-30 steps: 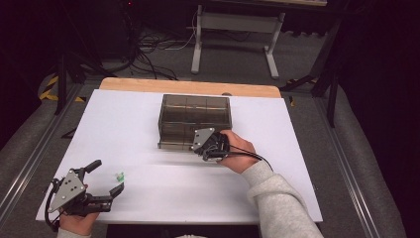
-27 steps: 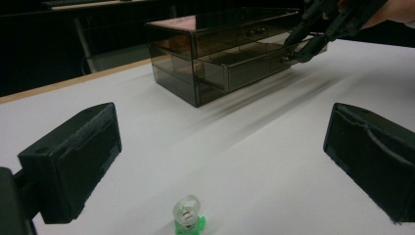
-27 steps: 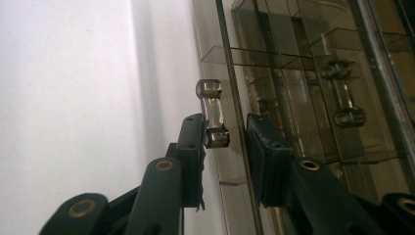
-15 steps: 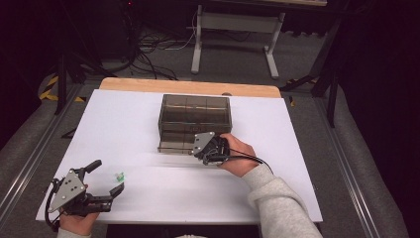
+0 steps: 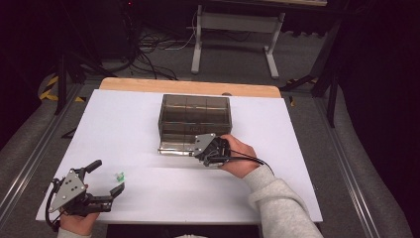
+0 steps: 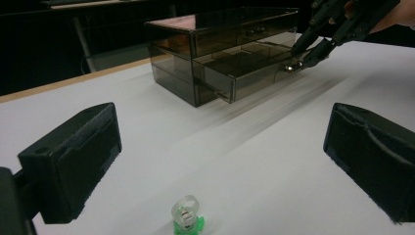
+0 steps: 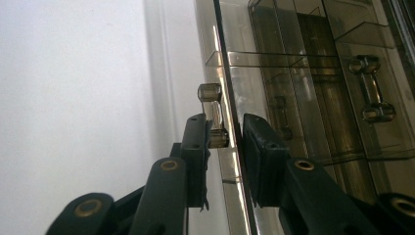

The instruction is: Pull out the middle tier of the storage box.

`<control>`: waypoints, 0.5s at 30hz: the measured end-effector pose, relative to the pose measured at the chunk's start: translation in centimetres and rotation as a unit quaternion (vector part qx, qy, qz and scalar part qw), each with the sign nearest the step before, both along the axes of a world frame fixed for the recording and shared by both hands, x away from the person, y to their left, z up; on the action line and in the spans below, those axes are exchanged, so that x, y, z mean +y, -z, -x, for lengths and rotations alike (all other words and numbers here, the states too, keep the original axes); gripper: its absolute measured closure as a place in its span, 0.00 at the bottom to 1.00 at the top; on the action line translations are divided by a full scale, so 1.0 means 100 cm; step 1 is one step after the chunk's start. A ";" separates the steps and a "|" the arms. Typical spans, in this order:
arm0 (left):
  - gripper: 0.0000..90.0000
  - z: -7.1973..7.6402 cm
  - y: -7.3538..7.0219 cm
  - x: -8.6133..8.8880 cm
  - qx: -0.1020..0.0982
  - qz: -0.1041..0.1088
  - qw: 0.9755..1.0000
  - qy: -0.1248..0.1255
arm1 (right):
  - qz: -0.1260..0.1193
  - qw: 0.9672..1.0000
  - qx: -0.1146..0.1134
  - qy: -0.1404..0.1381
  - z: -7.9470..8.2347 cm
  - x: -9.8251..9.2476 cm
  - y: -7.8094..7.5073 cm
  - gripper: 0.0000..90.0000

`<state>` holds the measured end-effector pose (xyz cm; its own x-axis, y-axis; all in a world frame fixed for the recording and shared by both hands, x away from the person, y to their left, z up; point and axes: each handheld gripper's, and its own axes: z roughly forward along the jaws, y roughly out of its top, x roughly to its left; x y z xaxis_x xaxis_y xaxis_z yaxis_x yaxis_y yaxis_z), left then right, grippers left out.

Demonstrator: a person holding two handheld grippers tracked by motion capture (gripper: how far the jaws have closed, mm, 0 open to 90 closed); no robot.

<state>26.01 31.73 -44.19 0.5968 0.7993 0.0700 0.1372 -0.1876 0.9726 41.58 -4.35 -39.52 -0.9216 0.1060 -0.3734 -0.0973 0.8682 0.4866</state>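
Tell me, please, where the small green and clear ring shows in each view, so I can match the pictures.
High view: ring at lower left on the white table, just ahead of the left gripper.
Left gripper view: ring at bottom centre, between the open jaws.
Right gripper view: not in it.
Shared landmark: the smoky drawer box.

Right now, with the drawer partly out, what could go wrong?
1. The right gripper pinches just the lower end of the drawer's small handle, so the jaws may slip off mid-pull.
2. Nothing steadies the cabinet; the left gripper sits open, far away, so the whole cabinet could slide instead of the drawer opening.
3. The ring lies loose between the open left jaws and could get knocked.
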 end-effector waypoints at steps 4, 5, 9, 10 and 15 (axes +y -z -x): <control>0.02 0.000 0.000 0.000 0.001 -0.001 1.000 0.000 | -0.005 1.000 0.000 -0.001 0.002 0.000 0.000 0.82; 0.02 0.000 0.000 0.000 0.000 -0.002 1.000 0.001 | -0.005 1.000 0.000 -0.001 0.002 0.000 0.000 0.82; 0.02 0.000 0.000 0.000 0.000 -0.002 1.000 0.001 | -0.011 1.000 0.003 -0.001 0.002 0.000 -0.001 0.78; 0.02 0.000 0.000 0.000 0.001 -0.002 1.000 0.001 | -0.015 1.000 0.002 -0.002 0.002 0.000 -0.002 0.77; 0.02 0.000 -0.001 0.000 0.003 0.000 1.000 0.003 | -0.043 0.999 0.007 0.006 0.004 -0.001 -0.006 0.67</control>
<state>25.99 31.72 -44.13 0.6013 0.7963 0.0666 0.1420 -0.1886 0.9717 41.20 -4.50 -38.90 -0.9255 0.1473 -0.3488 -0.0799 0.8245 0.5603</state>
